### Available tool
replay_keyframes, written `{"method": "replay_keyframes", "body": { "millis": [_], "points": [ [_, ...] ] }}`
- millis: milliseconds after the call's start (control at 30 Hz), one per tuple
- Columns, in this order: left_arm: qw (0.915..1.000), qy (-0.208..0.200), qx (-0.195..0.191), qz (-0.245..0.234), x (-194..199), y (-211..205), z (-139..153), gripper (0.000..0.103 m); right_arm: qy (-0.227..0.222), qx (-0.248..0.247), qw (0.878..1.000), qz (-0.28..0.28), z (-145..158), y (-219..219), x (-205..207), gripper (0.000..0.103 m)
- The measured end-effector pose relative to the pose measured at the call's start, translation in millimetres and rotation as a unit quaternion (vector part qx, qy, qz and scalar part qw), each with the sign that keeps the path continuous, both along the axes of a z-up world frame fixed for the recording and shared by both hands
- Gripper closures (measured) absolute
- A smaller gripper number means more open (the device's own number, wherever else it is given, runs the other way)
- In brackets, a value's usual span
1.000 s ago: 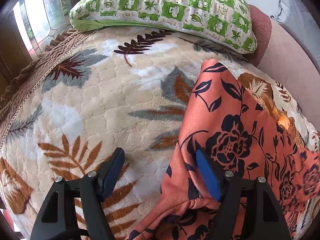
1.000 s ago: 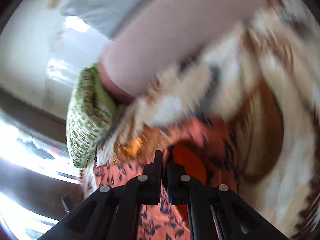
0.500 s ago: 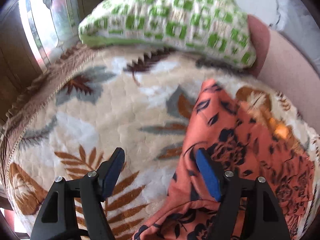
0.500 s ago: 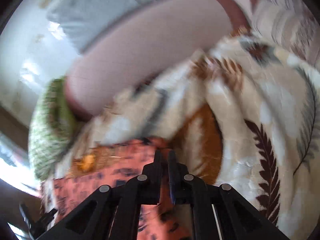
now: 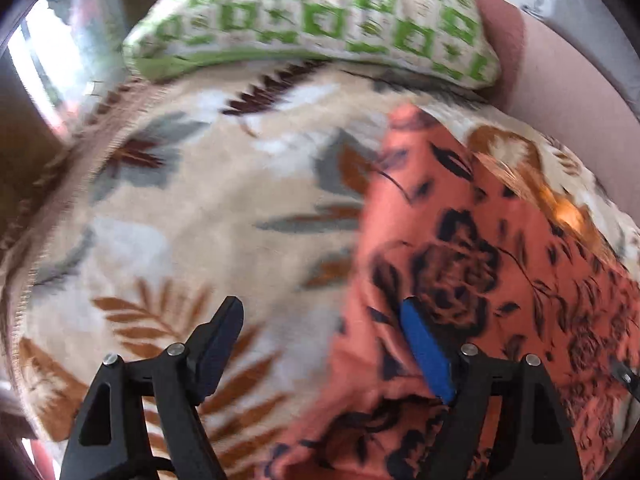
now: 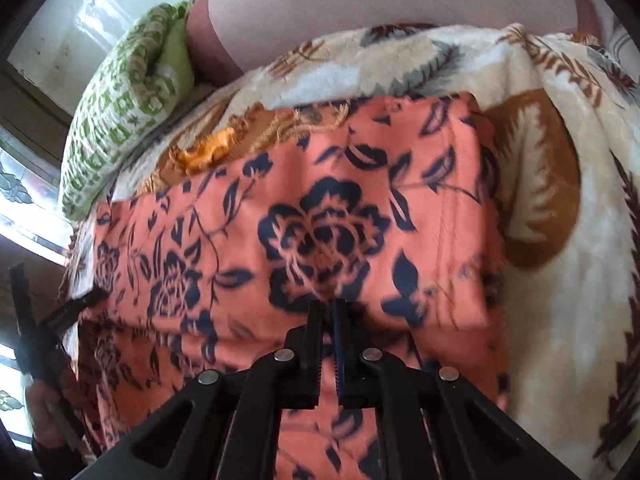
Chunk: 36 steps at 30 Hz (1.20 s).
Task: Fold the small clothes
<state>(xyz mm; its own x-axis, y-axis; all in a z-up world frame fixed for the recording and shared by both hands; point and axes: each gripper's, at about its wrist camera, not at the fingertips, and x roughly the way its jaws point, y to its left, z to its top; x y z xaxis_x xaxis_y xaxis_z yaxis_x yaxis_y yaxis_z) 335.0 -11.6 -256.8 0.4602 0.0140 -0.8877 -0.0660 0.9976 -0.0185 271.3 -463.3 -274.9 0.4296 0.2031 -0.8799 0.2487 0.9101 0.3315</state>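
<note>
Motion blur smears the left wrist view, and the cloth [image 5: 500, 248] runs off the lower edge of both views, its near end hidden under the tools. Both tools point steeply down at the cloth, which lies on a blanket [image 5: 180, 208], just short of the green pillow [image 5: 320, 16]. The left tool [image 5: 320, 316] stands wide, jaws opening, over the cloth's left edge, gripping nothing. The right tool [image 6: 328, 308] is closed tight over the cloth's middle; whether it pinches fabric cannot be told.
</note>
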Motion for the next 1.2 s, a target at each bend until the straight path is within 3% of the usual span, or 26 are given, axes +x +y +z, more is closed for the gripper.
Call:
{"method": "replay_keyframes", "body": {
  "millis": [67, 133, 233, 333, 400, 500, 600, 700, 800, 967, 1100, 1200],
  "points": [
    [0.9989, -0.02, -0.043, 0.0, -1.5, 4.6, 9.5, 0.022, 0.001, -0.012, 1.0, 0.003, 11.7, 1.9, 3.6, 0.093],
    [0.9962, -0.047, -0.073, -0.01, -4.8, 1.5, 20.9, 0.022, -0.035, 0.001, 0.999, 0.011, 28.5, 7.9, 11.6, 0.093],
    [0.9969, -0.05, -0.054, -0.028, -1.8, -11.4, 14.7, 0.022, -0.065, 0.027, 0.997, 0.01, 35.4, 25.8, 42.0, 0.093],
    [0.9992, 0.02, -0.007, -0.033, 8.1, -23.0, -16.0, 0.02, -0.043, 0.023, 0.998, 0.03, 21.0, 46.9, 69.2, 0.093],
    [0.9991, 0.021, -0.033, -0.017, 9.4, -14.8, -18.7, 0.019, -0.012, 0.001, 0.999, 0.037, 2.6, 61.3, 84.3, 0.094],
    [0.9993, 0.006, -0.036, -0.006, 10.6, -6.4, -8.5, 0.019, -0.026, -0.02, 0.999, 0.024, 5.1, 62.8, 96.4, 0.096],
    [0.9995, 0.001, -0.031, -0.001, 11.0, -5.0, -4.1, 0.02, -0.045, 0.005, 0.999, 0.012, 17.7, 60.8, 96.9, 0.093],
    [0.9986, 0.008, -0.052, -0.002, 6.3, -5.7, -2.8, 0.02, -0.053, 0.009, 0.998, 0.04, 26.0, 71.5, 78.1, 0.093],
    [0.999, 0.035, -0.022, -0.019, 2.2, -11.7, -11.9, 0.019, 0.019, -0.008, 0.998, 0.059, 0.7, 78.9, 54.0, 0.095],
    [0.9989, 0.015, -0.021, -0.04, -21.4, -10.3, 0.1, 0.02, -0.003, -0.004, 0.999, 0.051, 12.2, 67.5, -15.6, 0.095],
    [0.9974, 0.002, 0.002, -0.071, -45.7, -8.5, 3.9, 0.019, -0.003, -0.004, 1.0, 0.025, 12.7, 48.1, -72.3, 0.095],
    [0.9951, 0.024, 0.046, -0.084, -71.7, -0.7, -12.9, 0.02, 0.043, -0.003, 0.999, 0.01, -6.9, 35.4, -107.5, 0.095]
  ]
}}
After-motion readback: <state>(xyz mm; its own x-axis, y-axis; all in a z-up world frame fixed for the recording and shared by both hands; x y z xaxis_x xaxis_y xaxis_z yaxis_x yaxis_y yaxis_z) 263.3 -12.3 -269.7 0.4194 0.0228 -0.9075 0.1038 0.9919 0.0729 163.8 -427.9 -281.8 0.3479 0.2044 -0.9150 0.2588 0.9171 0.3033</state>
